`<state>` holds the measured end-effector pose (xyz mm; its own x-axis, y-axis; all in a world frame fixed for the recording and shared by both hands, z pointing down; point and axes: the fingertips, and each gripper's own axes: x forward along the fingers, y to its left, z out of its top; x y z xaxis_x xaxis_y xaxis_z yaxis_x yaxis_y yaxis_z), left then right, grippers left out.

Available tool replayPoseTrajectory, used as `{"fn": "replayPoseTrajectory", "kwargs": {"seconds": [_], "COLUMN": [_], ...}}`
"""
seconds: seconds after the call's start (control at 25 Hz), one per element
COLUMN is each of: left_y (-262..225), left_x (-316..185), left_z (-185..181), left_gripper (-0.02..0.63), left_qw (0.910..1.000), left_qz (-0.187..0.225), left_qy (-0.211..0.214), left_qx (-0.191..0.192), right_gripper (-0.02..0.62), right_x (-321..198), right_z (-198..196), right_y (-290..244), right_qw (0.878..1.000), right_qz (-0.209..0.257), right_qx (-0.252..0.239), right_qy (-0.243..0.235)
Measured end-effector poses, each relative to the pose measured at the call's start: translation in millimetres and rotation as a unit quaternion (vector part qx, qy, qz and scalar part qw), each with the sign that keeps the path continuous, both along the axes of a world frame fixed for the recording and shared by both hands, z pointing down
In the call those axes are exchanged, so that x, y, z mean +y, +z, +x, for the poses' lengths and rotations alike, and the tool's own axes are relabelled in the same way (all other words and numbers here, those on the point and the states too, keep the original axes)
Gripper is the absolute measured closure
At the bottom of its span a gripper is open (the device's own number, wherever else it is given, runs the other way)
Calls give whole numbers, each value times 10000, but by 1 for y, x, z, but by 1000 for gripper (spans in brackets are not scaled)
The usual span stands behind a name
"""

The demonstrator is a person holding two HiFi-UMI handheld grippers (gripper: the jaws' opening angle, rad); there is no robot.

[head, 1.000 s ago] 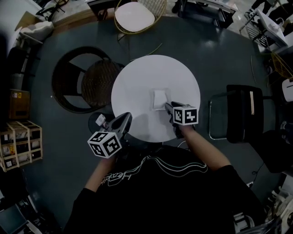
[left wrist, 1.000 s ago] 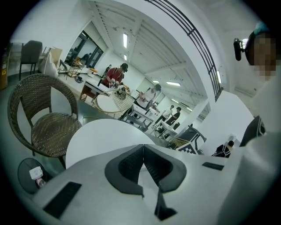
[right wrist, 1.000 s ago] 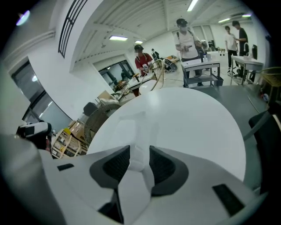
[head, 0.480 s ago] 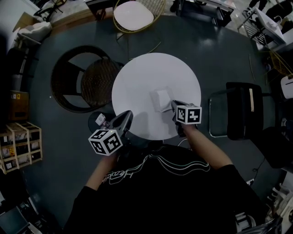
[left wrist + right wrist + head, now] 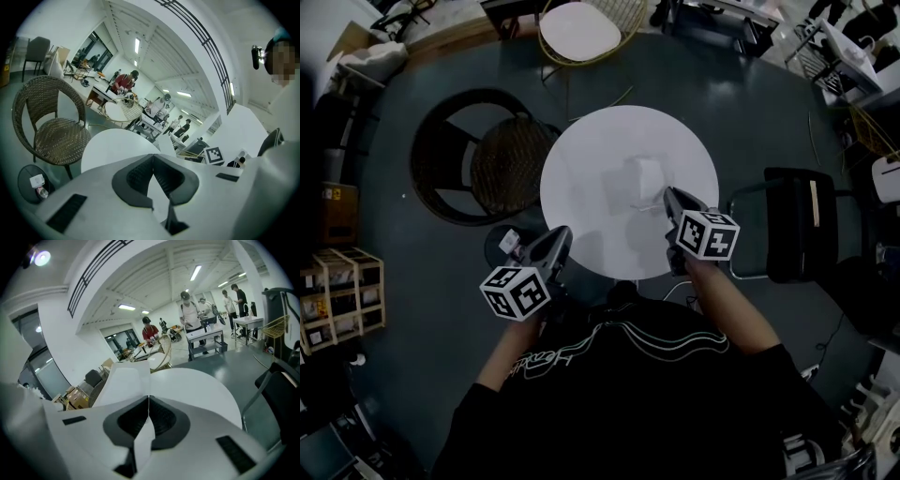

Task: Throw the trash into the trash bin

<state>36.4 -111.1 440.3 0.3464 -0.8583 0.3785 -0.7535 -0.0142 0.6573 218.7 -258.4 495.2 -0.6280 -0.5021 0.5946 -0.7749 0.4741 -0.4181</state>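
Far to the left of the left claw, a slatted wooden crate (image 5: 339,298) sits on the dark, smooth floor (image 5: 422,356). Nearer, ahead and left of that claw, stands a round-backed wicker chair (image 5: 500,167) with a dark hooped frame and a woven seat. The trash bin (image 5: 502,247) is a small, dark, round tub on the floor, just beside the left claw's tip on its left and lower than it. It is open at the top, with a pale scrap lying inside.

The left claw (image 5: 152,157) has its ribbed dark pads pressed together with nothing between them. Its pale, smooth shell points toward the near left edge of the table (image 5: 581,159), a round, plain white top with a clean curved rim. Open floor runs between that rim, the bin and the wicker chair.

To the right, the trash is a thin white sheet of paper (image 5: 123,379), flat with a soft fold. The right claw (image 5: 148,401) is clamped on one edge of it. The rest of the sheet stands up ahead and left of the jaws, over the middle of the table, and a strip pokes out behind the pads. The claw itself sits over the table's near right rim.

Right of that claw, a black chair (image 5: 800,225) on a thin metal frame stands near the table's edge, with a strip of floor between them. Well ahead of both claws, beyond the table, is a wire chair (image 5: 577,30) with a white seat.
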Motion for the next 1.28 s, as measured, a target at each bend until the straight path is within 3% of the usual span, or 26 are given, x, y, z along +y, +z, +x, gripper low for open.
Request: {"fn": "replayPoseTrajectory", "kwargs": {"seconds": [0.28, 0.52, 0.92, 1.28], "left_y": [-10, -19, -7, 36], "left_x": [35, 68, 140, 213], "left_z": [-55, -117, -240, -324], "left_gripper": [600, 600, 600, 601], "left_qw": [9996, 9986, 9920, 9820], "left_qz": [83, 181, 147, -246], "left_qy": [-157, -454, -1251, -1872], "left_qx": [-209, -187, -26, 35], "right_gripper": [560, 560, 560, 560], "right_x": [27, 66, 125, 183], "right_z": [-77, -155, -290, -414], "right_y": [-63, -88, -81, -54], "right_qw": [9965, 9909, 9821, 9612], "right_qz": [520, 753, 608, 423], "right_qx": [-563, -736, -752, -697], "right_qy": [-343, -838, -1619, -2634]}}
